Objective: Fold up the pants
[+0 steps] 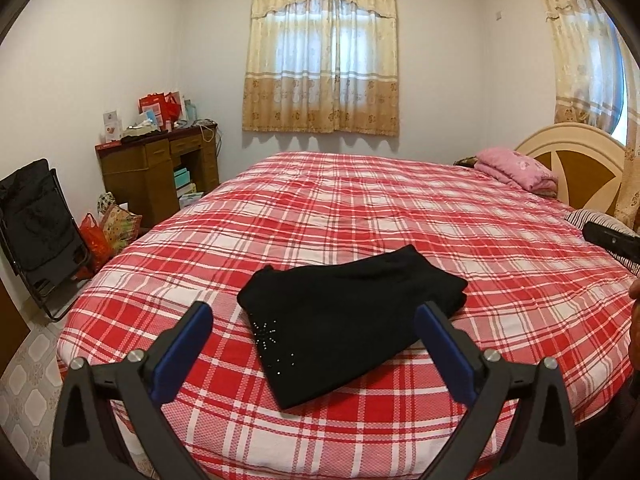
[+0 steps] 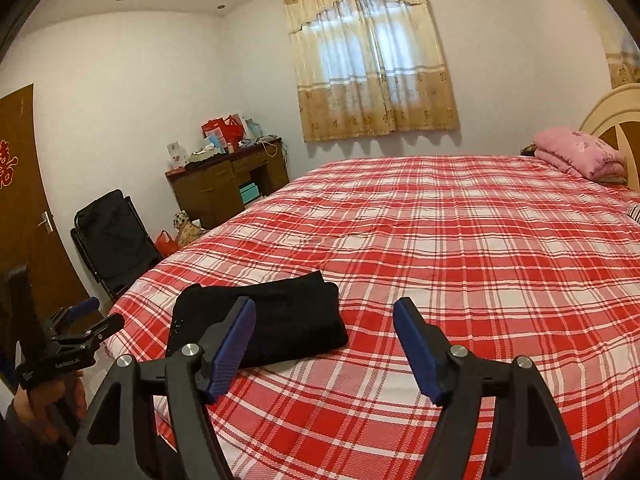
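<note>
- As I read both wrist views, the bed fills most of each frame, covered by a red and white plaid sheet, with its headboard at the far right.
- Curtains hang over the window on the far wall.
- I see a wooden desk in the far left corner, cluttered on top, with bags on the floor beside it.
- I note a black folding chair against the left wall, near the desk.
- The pants lie folded into a compact black bundle on the sheet, near the bed's near edge; small studs show on the near left portion.
- A pink blanket lies folded by the headboard, well apart from the pants.
- Left gripper: jaws wide apart, holding nothing, raised above the pants and not touching them. In the right wrist view I see it at the left edge, off the bed's corner.
- Right gripper: jaws wide apart, holding nothing, raised over the sheet just to the right of the pants.
</note>
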